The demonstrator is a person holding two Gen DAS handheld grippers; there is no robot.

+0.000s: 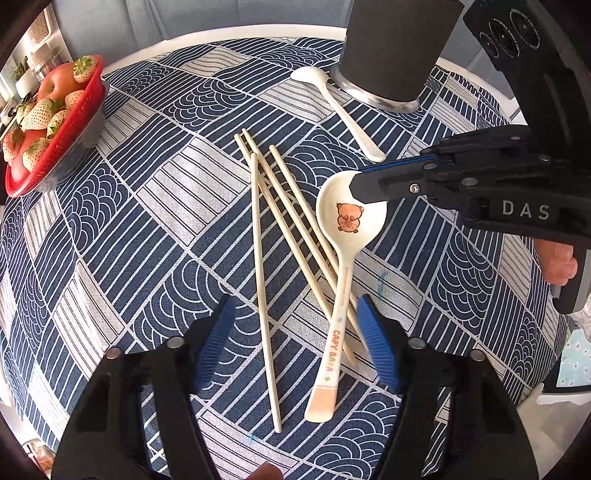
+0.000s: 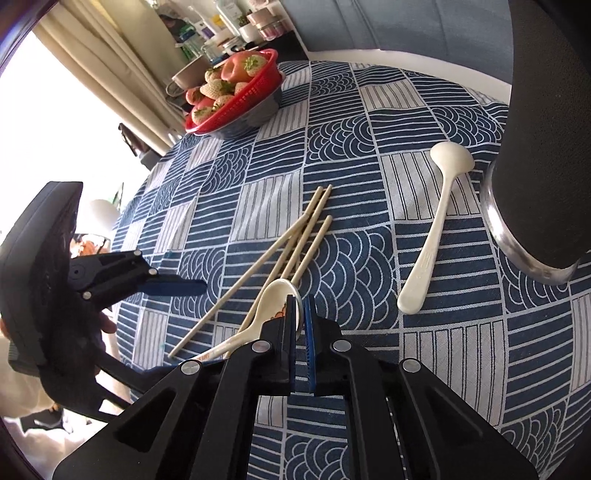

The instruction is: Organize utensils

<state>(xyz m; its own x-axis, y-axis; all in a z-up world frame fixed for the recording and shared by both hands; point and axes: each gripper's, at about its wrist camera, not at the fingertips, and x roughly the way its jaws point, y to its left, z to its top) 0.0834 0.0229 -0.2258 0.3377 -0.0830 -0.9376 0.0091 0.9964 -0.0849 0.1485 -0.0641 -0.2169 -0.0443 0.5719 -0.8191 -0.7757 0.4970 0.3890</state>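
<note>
A white capybara-print spoon (image 1: 347,236) lies on the patterned tablecloth, its handle over several wooden chopsticks (image 1: 262,236). My right gripper (image 1: 360,184) is shut on the rim of the spoon's bowl; in the right wrist view the spoon's bowl (image 2: 277,299) sits pinched between its blue pads (image 2: 312,325). My left gripper (image 1: 295,332) is open, its blue fingers either side of the chopsticks and the spoon handle, holding nothing. A plain white spoon (image 1: 343,114) lies near a black utensil holder (image 1: 395,48); both show in the right wrist view, spoon (image 2: 432,236) and holder (image 2: 546,147).
A red basket of strawberries and apples (image 1: 55,122) stands at the table's left edge; it also shows in the right wrist view (image 2: 236,96). The blue-and-white tablecloth (image 1: 147,221) covers a round table. Kitchen jars stand on a counter (image 2: 236,26) behind.
</note>
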